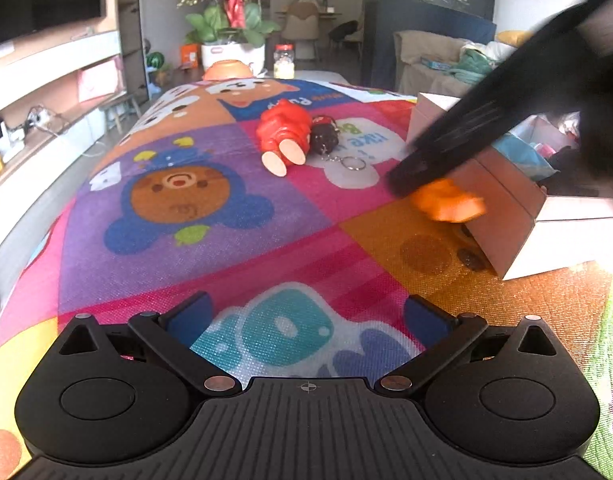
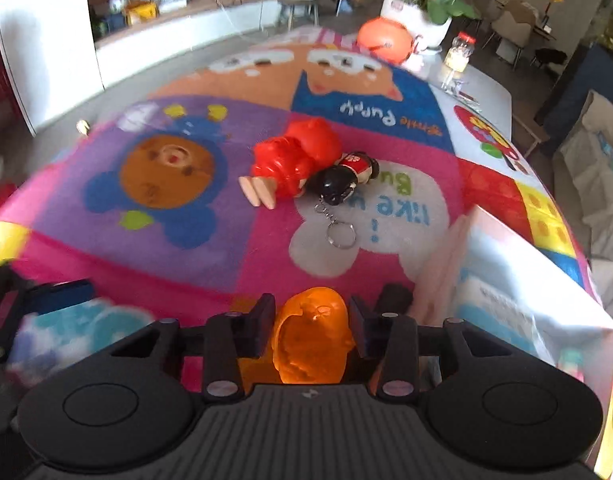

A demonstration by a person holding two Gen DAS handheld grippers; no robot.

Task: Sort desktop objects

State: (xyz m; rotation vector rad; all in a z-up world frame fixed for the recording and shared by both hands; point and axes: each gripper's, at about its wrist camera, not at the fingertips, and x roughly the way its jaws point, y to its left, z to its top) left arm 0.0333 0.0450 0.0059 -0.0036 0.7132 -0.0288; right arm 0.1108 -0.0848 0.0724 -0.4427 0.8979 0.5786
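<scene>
My right gripper [image 2: 312,318] is shut on a translucent orange toy figure [image 2: 312,340], which fills the gap between the blue pads. In the left wrist view the same gripper [image 1: 410,186] shows as a blurred black shape with the orange toy [image 1: 446,200] at its tip, just in front of a cardboard box [image 1: 518,216]. A red doll [image 1: 284,132] lies on the colourful cartoon mat [image 1: 186,240], beside a black keychain figure [image 1: 324,136] with a metal ring [image 1: 353,163]. My left gripper [image 1: 306,316] hangs open over the mat, nothing between its fingers.
The open box [image 2: 518,280] holds light blue and white packets at the right. At the far end of the table stand an orange bowl [image 2: 384,38], a jar [image 2: 458,52] and a white flower pot [image 2: 410,12]. The left gripper's blue pad [image 2: 62,292] shows at the left.
</scene>
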